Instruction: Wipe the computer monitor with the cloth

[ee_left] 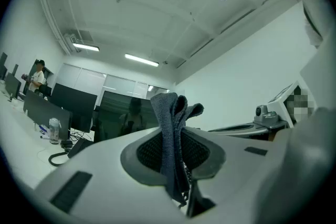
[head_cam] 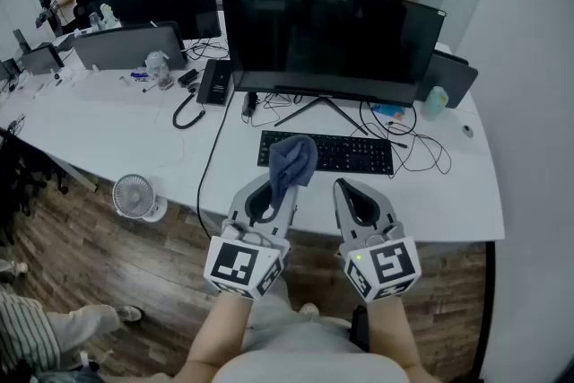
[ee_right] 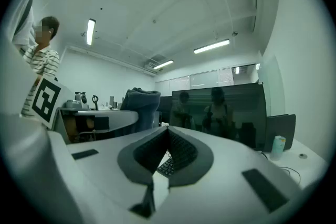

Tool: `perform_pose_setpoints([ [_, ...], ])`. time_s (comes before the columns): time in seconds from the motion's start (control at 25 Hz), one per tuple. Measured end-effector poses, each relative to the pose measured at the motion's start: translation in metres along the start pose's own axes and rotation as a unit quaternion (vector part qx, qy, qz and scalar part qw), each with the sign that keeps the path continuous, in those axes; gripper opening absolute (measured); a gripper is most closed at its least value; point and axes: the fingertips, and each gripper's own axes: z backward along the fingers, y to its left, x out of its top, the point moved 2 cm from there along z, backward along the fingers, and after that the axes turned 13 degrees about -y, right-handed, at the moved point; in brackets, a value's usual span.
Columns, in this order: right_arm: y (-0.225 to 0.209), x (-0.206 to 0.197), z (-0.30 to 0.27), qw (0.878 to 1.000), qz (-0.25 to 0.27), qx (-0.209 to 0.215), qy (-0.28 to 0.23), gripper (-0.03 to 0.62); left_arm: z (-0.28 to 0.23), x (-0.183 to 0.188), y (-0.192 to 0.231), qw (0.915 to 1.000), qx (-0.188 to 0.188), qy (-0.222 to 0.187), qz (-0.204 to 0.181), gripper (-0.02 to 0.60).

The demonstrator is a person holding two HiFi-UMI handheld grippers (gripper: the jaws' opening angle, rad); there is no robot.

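Observation:
A wide black monitor [head_cam: 332, 36] stands dark at the back of the white desk [head_cam: 108, 130], with a black keyboard [head_cam: 327, 152] in front of it. My left gripper [head_cam: 276, 186] is shut on a blue-grey cloth [head_cam: 294, 161], which bunches up above the keyboard's left end. In the left gripper view the cloth [ee_left: 170, 139] sticks up folded between the jaws, and the monitor [ee_left: 118, 115] lies beyond. My right gripper [head_cam: 346, 187] is beside the left one, shut on nothing, over the desk's front edge. The right gripper view faces the monitor [ee_right: 226, 113], with the cloth [ee_right: 142, 102] at left.
A second monitor [head_cam: 166, 0], a grey laptop [head_cam: 130, 45] and a desk phone [head_cam: 213, 81] stand to the left. Cables [head_cam: 408, 143] trail right of the keyboard, near a small bottle [head_cam: 435, 100]. A white fan [head_cam: 134, 195] sits by the desk edge. People sit at the far desks.

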Motion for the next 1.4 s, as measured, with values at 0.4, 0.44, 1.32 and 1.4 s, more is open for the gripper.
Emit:
perform_pose_setpoints([
  [0.4, -0.019, -0.004, -0.056, 1.0, 0.0, -0.001, -0.002, 0.006, -0.042, -0.005, 0.044, 1.0, -0.005, -0.002, 0.0, 0.064],
  [0.44, -0.021, -0.005, -0.063, 1.0, 0.001, -0.001, -0.003, 0.006, -0.047, -0.006, 0.049, 1.0, -0.004, -0.003, 0.0, 0.064],
  [1.32, -0.033, -0.01, -0.219, 0.999, -0.009, 0.016, -0.031, 0.006, -0.137, 0.038, 0.225, 0.9966, 0.03, -0.035, -0.069, 0.064],
  [1.4, -0.033, -0.007, -0.231, 0.999, -0.005, 0.015, -0.035, 0.006, -0.145, 0.044, 0.237, 0.9961, 0.03, -0.036, -0.075, 0.064],
])
